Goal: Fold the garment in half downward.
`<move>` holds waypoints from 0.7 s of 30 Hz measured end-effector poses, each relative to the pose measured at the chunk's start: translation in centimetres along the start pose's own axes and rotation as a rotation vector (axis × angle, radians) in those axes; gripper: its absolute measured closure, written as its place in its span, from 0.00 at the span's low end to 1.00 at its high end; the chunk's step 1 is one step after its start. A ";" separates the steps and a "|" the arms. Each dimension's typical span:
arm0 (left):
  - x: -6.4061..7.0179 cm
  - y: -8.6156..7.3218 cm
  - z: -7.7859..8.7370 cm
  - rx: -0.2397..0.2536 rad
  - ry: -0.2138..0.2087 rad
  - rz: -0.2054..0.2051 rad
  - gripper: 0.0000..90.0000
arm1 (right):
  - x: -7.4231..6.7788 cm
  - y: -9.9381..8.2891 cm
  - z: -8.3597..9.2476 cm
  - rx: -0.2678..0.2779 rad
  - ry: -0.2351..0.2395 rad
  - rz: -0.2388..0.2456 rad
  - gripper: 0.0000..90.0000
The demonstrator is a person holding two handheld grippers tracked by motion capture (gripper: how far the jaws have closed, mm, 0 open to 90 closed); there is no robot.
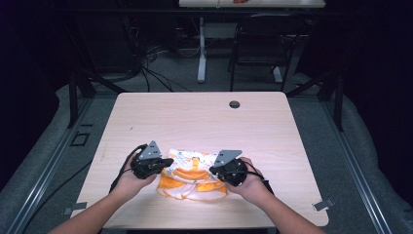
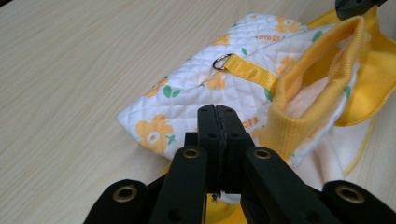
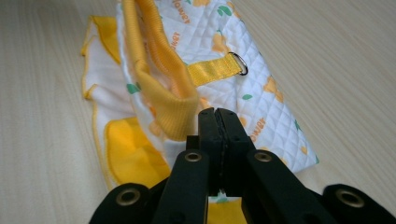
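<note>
Two tools, left tool (image 1: 167, 163) and right tool (image 1: 213, 171), pinch the quilted garment (image 1: 192, 176) between them.

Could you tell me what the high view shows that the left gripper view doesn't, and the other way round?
High view: the whole wooden table with its round cable hole, both hands, the left gripper and right gripper at opposite ends of the garment, and a chair beyond.

Left gripper view: the left gripper's jaws pressed together on a bit of white fabric, a metal D-ring on a yellow webbing strap, and the ribbed yellow cuff.

Both: the quilted white garment with orange flowers, lying on the table.
</note>
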State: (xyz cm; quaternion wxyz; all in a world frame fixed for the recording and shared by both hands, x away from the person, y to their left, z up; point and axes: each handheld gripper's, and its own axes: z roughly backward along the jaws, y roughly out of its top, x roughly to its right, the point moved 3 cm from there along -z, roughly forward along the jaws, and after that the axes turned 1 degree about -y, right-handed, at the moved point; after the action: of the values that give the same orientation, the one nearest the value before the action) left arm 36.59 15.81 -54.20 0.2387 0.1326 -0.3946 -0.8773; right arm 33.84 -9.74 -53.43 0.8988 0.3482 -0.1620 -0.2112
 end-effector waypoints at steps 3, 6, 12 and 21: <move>0.2 -0.1 -0.7 -0.016 -0.011 -0.002 1.00 | 0.2 0.0 -0.8 -0.017 -0.008 -0.002 1.00; 0.5 -0.4 -1.0 -0.029 -0.022 -0.009 1.00 | 0.3 0.0 -1.2 -0.024 -0.006 0.001 1.00; 1.1 -0.9 -1.0 -0.040 -0.041 -0.024 1.00 | -0.4 -0.1 -1.1 -0.018 0.012 0.003 1.00; 2.4 -2.1 -0.7 -0.073 -0.063 -0.064 1.00 | -2.4 -1.2 -1.2 -0.052 0.054 0.042 1.00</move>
State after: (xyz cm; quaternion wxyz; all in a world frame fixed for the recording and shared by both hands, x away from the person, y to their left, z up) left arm 34.14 15.30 -56.38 0.2026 0.1088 -0.3651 -0.9021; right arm 32.02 -8.71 -55.40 0.9159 0.3266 -0.1395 -0.1871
